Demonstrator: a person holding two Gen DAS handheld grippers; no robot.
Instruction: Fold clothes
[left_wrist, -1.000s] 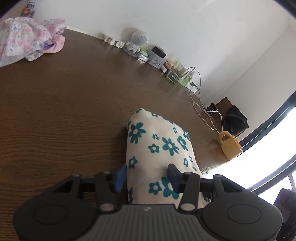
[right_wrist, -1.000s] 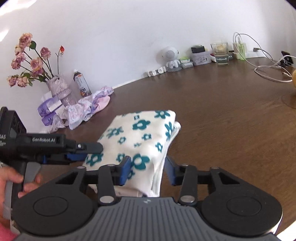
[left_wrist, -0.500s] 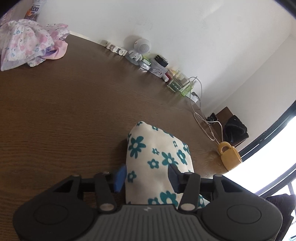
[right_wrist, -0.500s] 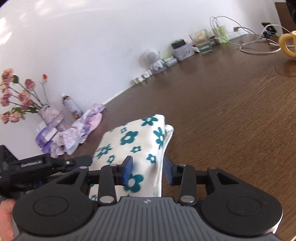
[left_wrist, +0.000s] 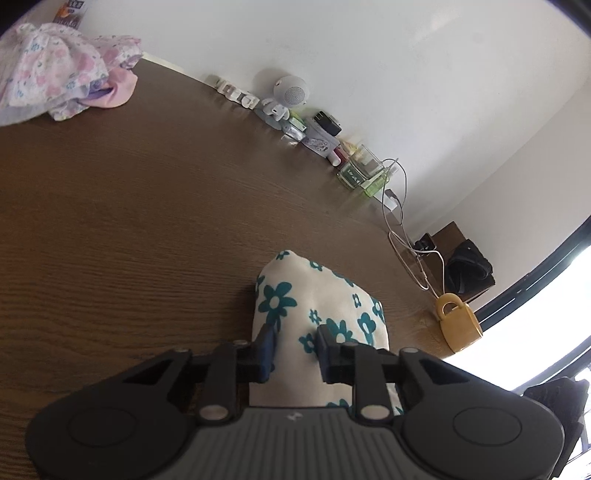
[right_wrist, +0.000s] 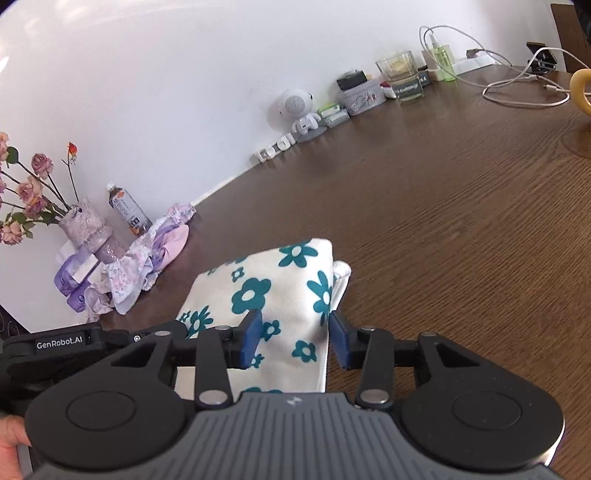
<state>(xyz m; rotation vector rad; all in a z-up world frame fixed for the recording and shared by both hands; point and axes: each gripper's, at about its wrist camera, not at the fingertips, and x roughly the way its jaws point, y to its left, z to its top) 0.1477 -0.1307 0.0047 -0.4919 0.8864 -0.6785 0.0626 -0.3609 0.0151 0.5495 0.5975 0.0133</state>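
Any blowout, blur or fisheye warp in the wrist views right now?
Left wrist: the window at right is blown out to white, with the yellow mug beside it; the far table edge bows. Right wrist: evenly lit, the floral cloth sharp, the wall line curved and corners vignetted. No obvious motion blur in either.

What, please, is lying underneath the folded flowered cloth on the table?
The flowered cloth rests on the brown table. Anything beneath it is covered.
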